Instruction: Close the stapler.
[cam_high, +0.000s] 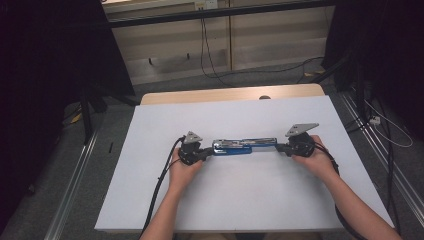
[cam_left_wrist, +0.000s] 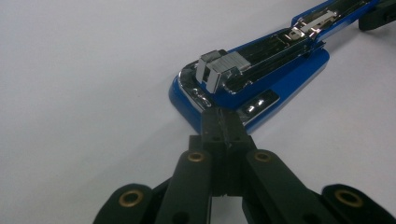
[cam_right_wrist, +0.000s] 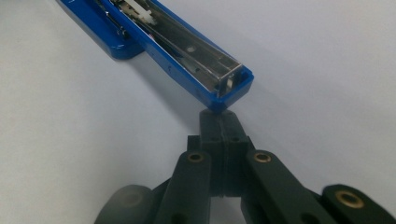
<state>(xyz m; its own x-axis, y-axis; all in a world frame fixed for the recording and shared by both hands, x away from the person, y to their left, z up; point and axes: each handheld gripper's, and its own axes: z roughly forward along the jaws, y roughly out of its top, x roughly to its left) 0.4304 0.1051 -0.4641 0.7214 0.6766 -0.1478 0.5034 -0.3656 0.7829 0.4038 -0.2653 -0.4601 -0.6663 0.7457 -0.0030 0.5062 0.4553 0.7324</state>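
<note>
Two grippers, left gripper (cam_left_wrist: 223, 122) and right gripper (cam_right_wrist: 219, 119), jaws fully closed, nothing held, tips touching opposite ends of opened blue stapler (cam_high: 243, 145). Risk: uneven push pivots stapler, tips slip off.

This looks like a lab or recording studio set up for capturing handling work, not a home. The tabletop (cam_high: 250, 200) is the landmark: a white sheet covers it, with bare wood showing along its far edge. Black curtains (cam_high: 45, 75) hang to its left and right. Metal floor rails (cam_high: 75, 180) run along both its sides on grey carpet. Beyond its far edge, loose cables (cam_high: 210, 55) trail down pale wall panels (cam_high: 170, 45) and across the floor.
</note>
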